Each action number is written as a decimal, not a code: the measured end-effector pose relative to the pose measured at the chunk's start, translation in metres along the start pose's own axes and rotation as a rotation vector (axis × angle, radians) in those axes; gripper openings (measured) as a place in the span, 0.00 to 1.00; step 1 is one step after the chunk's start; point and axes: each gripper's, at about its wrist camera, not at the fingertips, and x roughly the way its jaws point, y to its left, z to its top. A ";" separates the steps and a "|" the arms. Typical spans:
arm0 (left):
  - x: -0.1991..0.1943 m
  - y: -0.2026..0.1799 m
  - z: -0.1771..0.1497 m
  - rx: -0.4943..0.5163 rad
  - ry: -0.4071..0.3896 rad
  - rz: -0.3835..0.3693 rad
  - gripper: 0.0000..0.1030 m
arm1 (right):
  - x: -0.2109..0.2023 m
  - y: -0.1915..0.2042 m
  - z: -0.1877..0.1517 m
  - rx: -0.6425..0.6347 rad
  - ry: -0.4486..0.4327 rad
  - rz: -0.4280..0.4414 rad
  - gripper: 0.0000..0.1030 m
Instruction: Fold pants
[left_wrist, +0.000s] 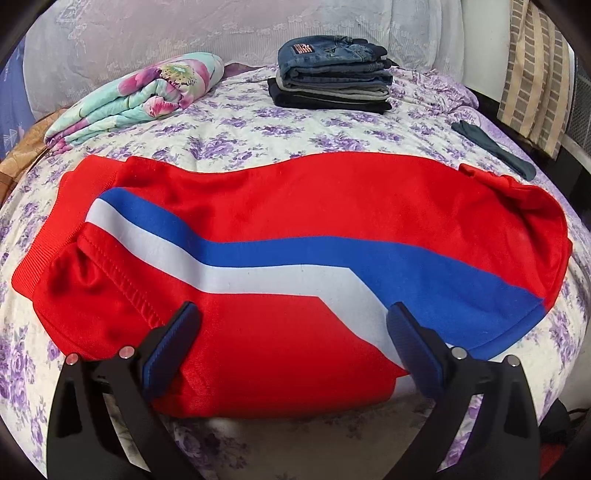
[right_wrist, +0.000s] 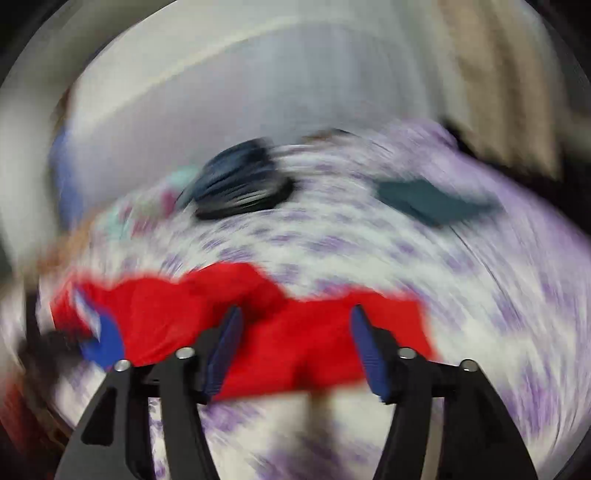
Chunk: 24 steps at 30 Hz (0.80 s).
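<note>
Lying across the middle of the left wrist view, the red pants (left_wrist: 295, 236) rest on the flowered bed (left_wrist: 229, 129), already doubled over, with the blue and white stripe running from centre left down to lower right. A folded floral blanket (left_wrist: 147, 96) sits at upper left, a stack of folded jeans (left_wrist: 332, 77) at upper centre, and a dark sock (left_wrist: 495, 147) at right.

The likely risk is the loose, bunched end at the right edge: a careless grab there could drag the top layer askew and spoil the fold.

The left gripper (left_wrist: 291, 332) points downward over the near edge of the pants, fingers wide apart and holding nothing. In the blurred right wrist view, the right gripper (right_wrist: 295, 332) also stands open and empty over the red cloth, tilted gently downward.
</note>
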 end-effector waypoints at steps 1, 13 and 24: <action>0.000 0.000 0.000 -0.001 0.000 0.000 0.96 | 0.010 0.025 0.006 -0.098 -0.002 -0.012 0.62; -0.001 0.001 -0.001 -0.004 -0.006 -0.014 0.96 | 0.053 0.014 0.032 0.042 0.063 0.113 0.16; -0.001 0.000 -0.001 -0.004 -0.008 -0.011 0.96 | -0.037 -0.125 -0.052 0.602 -0.039 -0.002 0.55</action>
